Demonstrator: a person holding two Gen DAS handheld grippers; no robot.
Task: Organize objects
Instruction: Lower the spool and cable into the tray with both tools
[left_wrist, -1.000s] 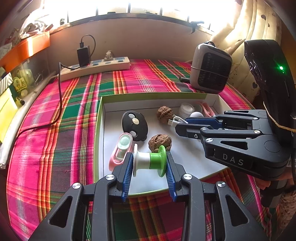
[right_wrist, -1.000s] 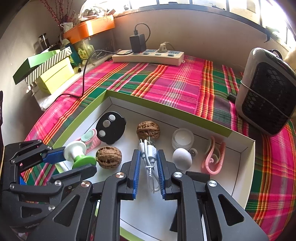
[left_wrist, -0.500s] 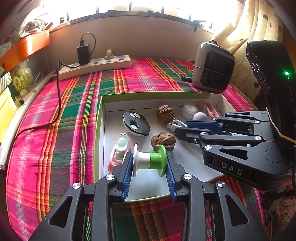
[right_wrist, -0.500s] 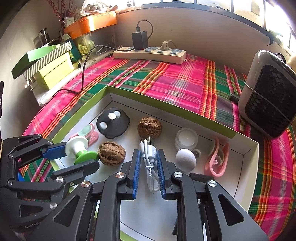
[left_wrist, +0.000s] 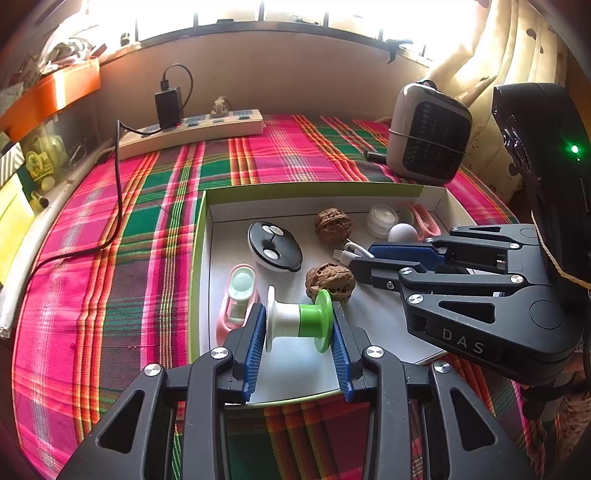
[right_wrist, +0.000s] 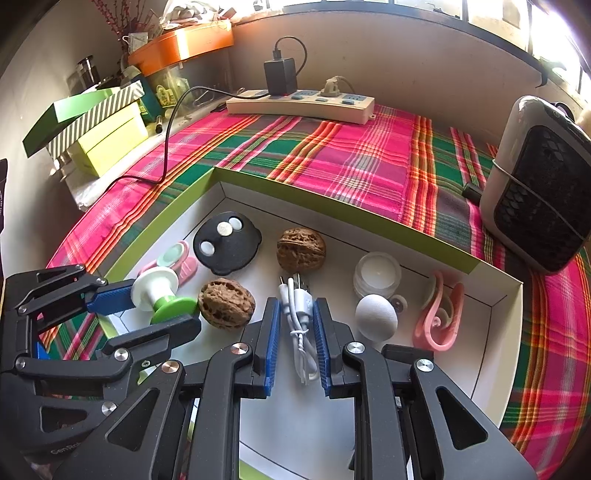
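My left gripper (left_wrist: 297, 314) is shut on a white and green spool (left_wrist: 295, 325), holding it just above the near left part of a white tray with a green rim (left_wrist: 201, 258). My right gripper (right_wrist: 296, 310) is shut on a coiled white USB cable (right_wrist: 301, 321) over the tray's middle. In the tray lie two walnuts (right_wrist: 301, 249) (right_wrist: 226, 302), a black disc with white dots (right_wrist: 227, 242), a pink holder with a mint cap (left_wrist: 238, 299), a small white jar (right_wrist: 376, 275), a white ball (right_wrist: 376, 319) and a pink clip (right_wrist: 439, 314).
The tray sits on a pink and green plaid cloth (left_wrist: 110, 295). A power strip with a black charger (left_wrist: 192, 127) lies at the back. A grey heater (left_wrist: 428, 133) stands at the back right. Green and yellow boxes (right_wrist: 107, 136) are stacked on the left.
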